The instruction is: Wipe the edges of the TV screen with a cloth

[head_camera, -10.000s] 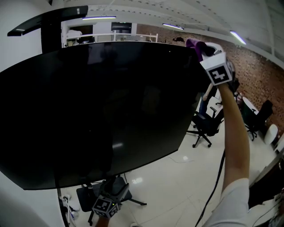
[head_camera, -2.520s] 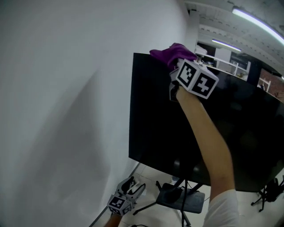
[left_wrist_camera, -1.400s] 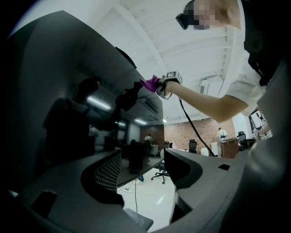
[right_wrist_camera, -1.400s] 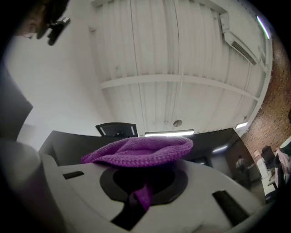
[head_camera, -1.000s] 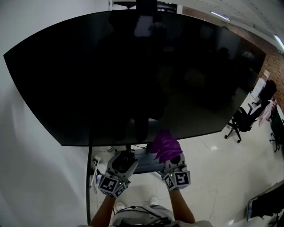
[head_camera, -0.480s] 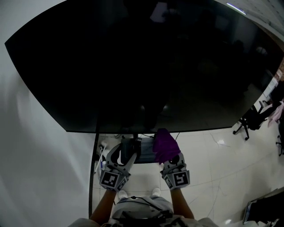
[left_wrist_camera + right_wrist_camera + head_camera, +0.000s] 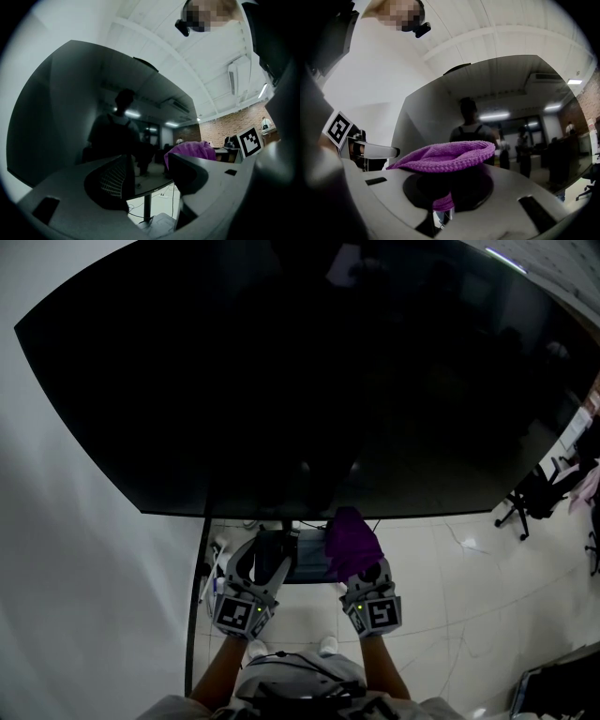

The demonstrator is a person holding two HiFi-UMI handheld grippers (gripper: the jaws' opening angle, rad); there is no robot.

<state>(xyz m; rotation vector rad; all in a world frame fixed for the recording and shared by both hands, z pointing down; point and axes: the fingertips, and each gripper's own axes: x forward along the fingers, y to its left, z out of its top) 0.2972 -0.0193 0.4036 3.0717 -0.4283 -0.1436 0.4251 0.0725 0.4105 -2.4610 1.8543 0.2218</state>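
The right gripper (image 7: 364,576) is clamped on the purple cloth (image 7: 351,540), which sits right at the bottom edge of the TV screen (image 7: 309,381), near the middle; I can't tell whether it touches. For a clean wipe, it likely needs pressing flat onto the rim and sliding steadily. The left gripper (image 7: 259,563) hangs with jaws apart, holding nothing. The TV stand (image 7: 298,557) and a dark cable (image 7: 199,596) crowd the route below.

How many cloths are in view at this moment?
1. The purple cloth is clamped in the right gripper, near the TV screen's bottom edge. The left gripper holds none.
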